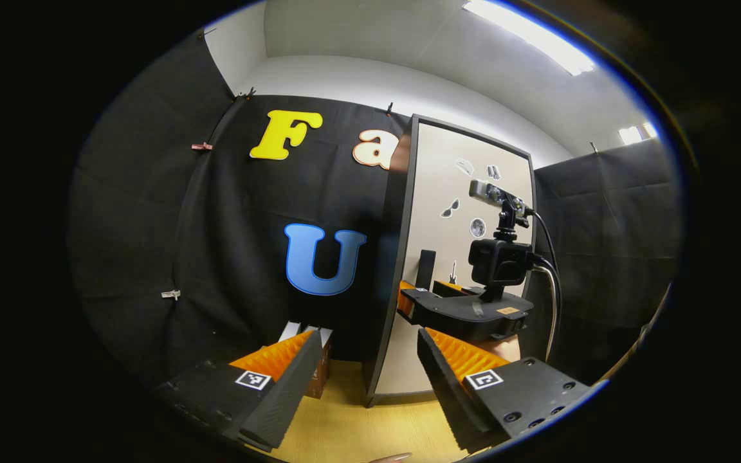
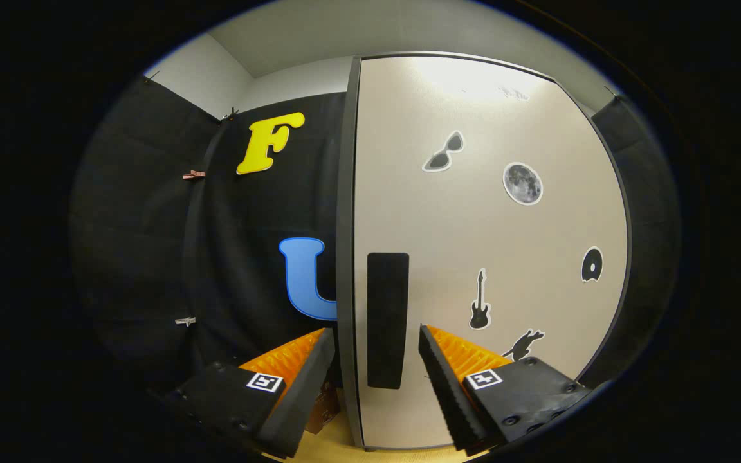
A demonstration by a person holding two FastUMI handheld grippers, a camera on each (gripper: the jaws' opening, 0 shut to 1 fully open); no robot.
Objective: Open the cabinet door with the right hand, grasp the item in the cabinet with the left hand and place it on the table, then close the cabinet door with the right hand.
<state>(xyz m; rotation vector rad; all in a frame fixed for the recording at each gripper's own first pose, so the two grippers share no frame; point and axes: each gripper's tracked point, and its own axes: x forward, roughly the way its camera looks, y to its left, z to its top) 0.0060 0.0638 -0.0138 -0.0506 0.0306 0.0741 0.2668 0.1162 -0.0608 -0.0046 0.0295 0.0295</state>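
Note:
The beige cabinet door [image 2: 473, 244] with small stickers stands close in the right gripper view. Its black vertical handle [image 2: 388, 319] sits near the door's grey left edge. My right gripper [image 2: 374, 334] is open, one finger left of the door's edge and the other right of the handle, neither pressing. In the left gripper view the right gripper [image 1: 412, 299] is at the handle [image 1: 426, 269] of the door [image 1: 448, 347]. My left gripper [image 1: 368, 334] is open and holds nothing. A brown box with a white top [image 1: 316, 366] stands on the table left of the cabinet.
The wooden table [image 1: 357, 424] runs under both grippers. Black cloth walls close in the back and both sides. A camera on a small mount [image 1: 499, 257] with cables rides on the right gripper. A fingertip [image 1: 390, 458] shows at the bottom edge.

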